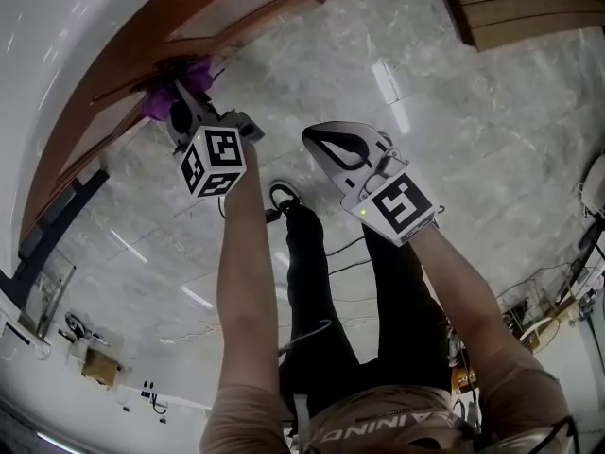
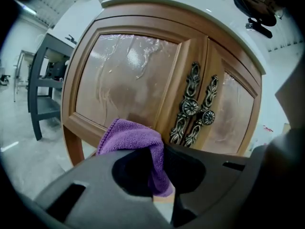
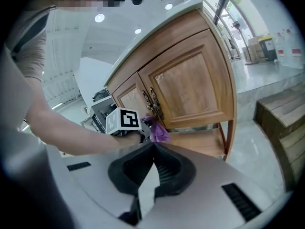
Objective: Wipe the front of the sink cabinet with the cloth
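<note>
The sink cabinet's wooden front curves across the upper left of the head view. My left gripper is shut on a purple cloth and holds it at the cabinet's lower edge. In the left gripper view the cloth bunches between the jaws, just below the left door panel and beside the ornate metal handles. My right gripper hangs over the floor, apart from the cabinet, shut with nothing in it. The right gripper view shows its jaw tips touching, with the left gripper and cloth beyond.
Wooden steps lie at the far right, also in the right gripper view. A dark grey stand is left of the cabinet. Cables trail on the marble floor by the person's legs.
</note>
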Demonstrator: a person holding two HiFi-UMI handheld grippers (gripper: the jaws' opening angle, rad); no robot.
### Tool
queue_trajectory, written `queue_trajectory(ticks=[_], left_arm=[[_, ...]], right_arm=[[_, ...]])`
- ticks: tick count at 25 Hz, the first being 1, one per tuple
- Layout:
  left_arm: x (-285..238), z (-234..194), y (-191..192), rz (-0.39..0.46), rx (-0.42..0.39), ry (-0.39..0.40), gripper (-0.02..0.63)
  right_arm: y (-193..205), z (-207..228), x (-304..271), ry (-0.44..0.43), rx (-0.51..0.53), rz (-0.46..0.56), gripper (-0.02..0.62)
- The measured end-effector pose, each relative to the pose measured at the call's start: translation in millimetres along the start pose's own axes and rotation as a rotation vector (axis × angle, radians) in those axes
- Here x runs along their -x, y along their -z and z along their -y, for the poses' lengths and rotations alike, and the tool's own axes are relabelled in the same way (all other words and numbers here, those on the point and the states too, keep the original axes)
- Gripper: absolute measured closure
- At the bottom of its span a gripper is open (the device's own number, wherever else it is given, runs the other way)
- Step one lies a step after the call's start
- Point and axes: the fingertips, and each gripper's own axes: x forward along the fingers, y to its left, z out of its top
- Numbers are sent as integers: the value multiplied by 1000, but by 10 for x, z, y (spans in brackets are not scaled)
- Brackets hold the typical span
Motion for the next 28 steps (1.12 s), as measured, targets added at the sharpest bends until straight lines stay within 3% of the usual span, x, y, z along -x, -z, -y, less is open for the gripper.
queue_trajectory(ticks=[3, 8, 12, 15, 20, 23, 28], left_arm=[[46, 258, 74, -3, -12, 10, 568], [-1, 961, 82, 11, -53, 116, 568], [-99, 1253, 80, 18, -9, 94, 568], [-127, 1574, 189, -7, -72, 149, 568], [-223, 2153, 450, -51, -108, 232, 568], [-283, 2397, 589, -67, -62, 245, 568], [-325, 2670, 773, -88, -61, 265, 568]], right_arm=[[-59, 174, 116, 2, -16, 4, 584], [-207, 406, 241, 10, -32, 19, 584], [-251, 618, 386, 26, -66, 32, 584], [-253, 774, 497, 40, -85, 34, 584], [-367, 1091, 653, 86, -86, 52, 584], [-496, 1315, 772, 121, -102, 91, 584], [-615, 1587, 942, 147, -95, 136, 584]])
